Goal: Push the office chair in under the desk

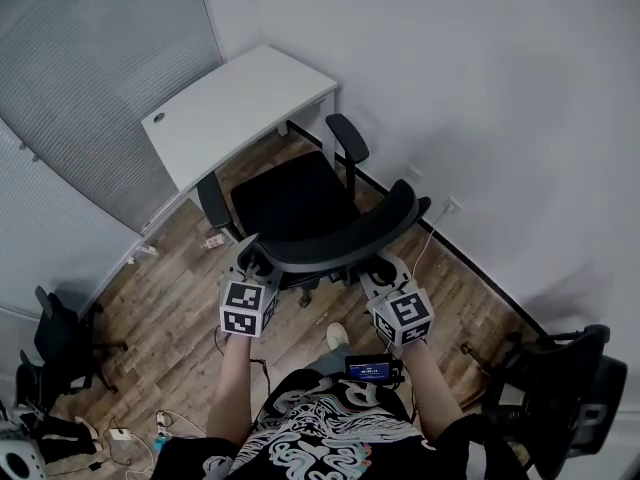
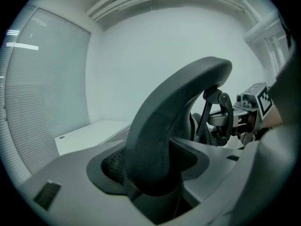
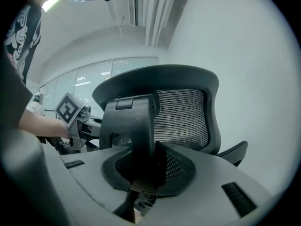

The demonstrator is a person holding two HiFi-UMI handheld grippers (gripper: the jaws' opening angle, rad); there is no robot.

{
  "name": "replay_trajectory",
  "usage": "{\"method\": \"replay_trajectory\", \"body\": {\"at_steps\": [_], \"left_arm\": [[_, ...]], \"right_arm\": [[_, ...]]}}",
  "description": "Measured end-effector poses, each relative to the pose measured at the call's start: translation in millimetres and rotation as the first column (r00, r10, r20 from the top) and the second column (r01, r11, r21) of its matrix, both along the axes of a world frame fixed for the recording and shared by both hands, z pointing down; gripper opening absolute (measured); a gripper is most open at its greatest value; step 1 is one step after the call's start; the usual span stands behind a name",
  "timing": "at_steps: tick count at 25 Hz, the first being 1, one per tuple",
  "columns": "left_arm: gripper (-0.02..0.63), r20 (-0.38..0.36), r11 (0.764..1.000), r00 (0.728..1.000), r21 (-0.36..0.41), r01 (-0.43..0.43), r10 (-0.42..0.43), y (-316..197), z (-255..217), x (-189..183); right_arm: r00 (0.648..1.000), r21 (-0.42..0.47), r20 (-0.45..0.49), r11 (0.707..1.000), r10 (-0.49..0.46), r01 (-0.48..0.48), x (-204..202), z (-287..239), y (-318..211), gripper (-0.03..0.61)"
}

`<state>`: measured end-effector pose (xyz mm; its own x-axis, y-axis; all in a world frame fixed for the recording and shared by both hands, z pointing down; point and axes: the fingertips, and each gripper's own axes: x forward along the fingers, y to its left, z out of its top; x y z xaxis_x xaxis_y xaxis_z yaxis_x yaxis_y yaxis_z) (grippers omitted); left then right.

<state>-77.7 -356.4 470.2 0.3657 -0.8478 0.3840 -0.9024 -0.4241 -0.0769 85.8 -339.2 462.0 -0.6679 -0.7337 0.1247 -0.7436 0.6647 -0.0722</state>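
Note:
The black office chair point(image 1: 295, 203) stands on the wood floor, its seat facing the white desk point(image 1: 240, 108) at the back left; the seat's front is just short of the desk edge. My left gripper point(image 1: 248, 266) is shut on the left end of the curved backrest point(image 1: 345, 236), and my right gripper point(image 1: 388, 276) is shut on its right part. In the left gripper view the backrest rim point(image 2: 178, 98) sits clamped between the jaws of that gripper point(image 2: 150, 173). In the right gripper view the gripper point(image 3: 146, 173) grips the backrest's rear support point(image 3: 134, 126), mesh point(image 3: 181, 117) behind it.
A white wall runs close along the chair's right side, with a socket point(image 1: 450, 206) and cable low on it. A frosted glass partition point(image 1: 90, 68) stands behind the desk. Another dark chair point(image 1: 570, 388) is at the bottom right, and dark gear point(image 1: 55, 343) with cables point(image 1: 130, 433) at the left.

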Motion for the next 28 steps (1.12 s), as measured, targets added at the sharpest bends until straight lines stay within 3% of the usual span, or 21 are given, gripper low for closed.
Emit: {"method": "replay_trajectory", "body": {"at_steps": [13, 28], "left_arm": [[0.262, -0.021, 0.998, 0.998, -0.008, 0.059, -0.059, -28.8, 0.5, 26.5], [0.236, -0.129, 0.995, 0.990, -0.081, 0.053, -0.063, -71.6, 3.8, 56.3]], "right_arm": [[1.000, -0.037, -0.017, 0.999, 0.002, -0.003, 29.1, 4.1, -47.2, 0.075], [1.000, -0.050, -0.008, 0.999, -0.014, 0.013, 58.4, 3.1, -107.9, 0.072]]}}
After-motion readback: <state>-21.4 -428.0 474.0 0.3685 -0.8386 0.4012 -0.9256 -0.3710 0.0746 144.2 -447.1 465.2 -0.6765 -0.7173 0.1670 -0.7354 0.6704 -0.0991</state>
